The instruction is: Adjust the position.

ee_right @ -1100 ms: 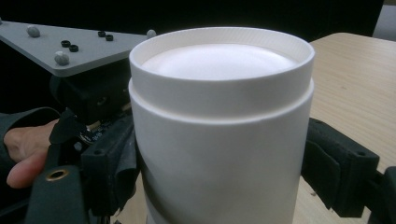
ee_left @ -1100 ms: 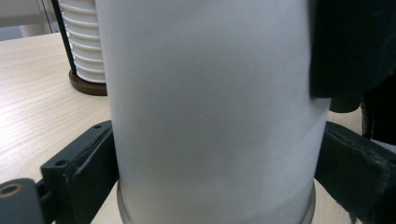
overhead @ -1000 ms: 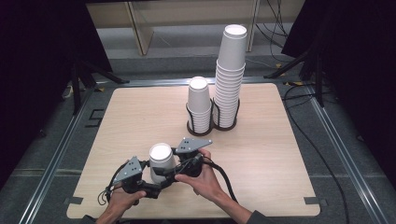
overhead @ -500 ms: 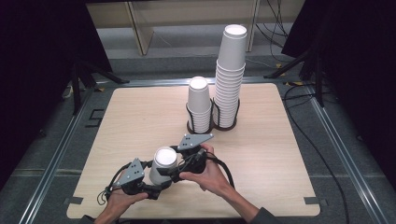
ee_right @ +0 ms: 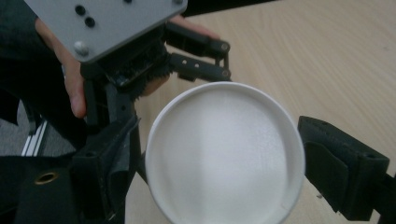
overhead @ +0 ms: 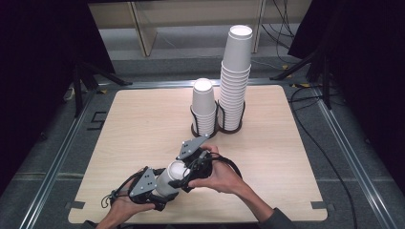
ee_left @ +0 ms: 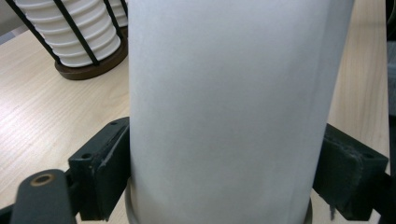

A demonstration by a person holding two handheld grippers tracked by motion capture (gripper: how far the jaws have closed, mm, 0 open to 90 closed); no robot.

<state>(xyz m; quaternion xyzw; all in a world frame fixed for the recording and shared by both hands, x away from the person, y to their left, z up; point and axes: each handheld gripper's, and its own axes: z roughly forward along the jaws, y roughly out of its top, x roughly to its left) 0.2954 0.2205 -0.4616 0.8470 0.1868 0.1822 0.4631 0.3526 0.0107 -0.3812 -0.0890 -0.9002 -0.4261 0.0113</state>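
Note:
A white paper cup [overhead: 170, 177] leans over the front of the wooden table [overhead: 138, 119], its end pointing up and to the right. My left gripper [overhead: 161, 190] is shut on the cup's lower body; in the left gripper view both pads [ee_left: 100, 168] press the cup [ee_left: 224, 107]. My right gripper [overhead: 185, 172] meets the cup's upper end. In the right gripper view the round end of the cup [ee_right: 224, 154] faces the camera, with a jaw tight against each side of it. Behind it are the left gripper's grey plate [ee_right: 112, 23] and a hand.
Two black wire holders stand at the table's back middle, a short stack of cups [overhead: 204, 105] in one and a tall stack [overhead: 237, 71] in the other. Metal rails [overhead: 62, 152] frame the table. Dark stands and cables lie on the floor beyond.
The cup has tipped from nearly upright to a lean, its end swinging up and right. Both grippers have shifted slightly right with it, the left one sinking toward the front edge.

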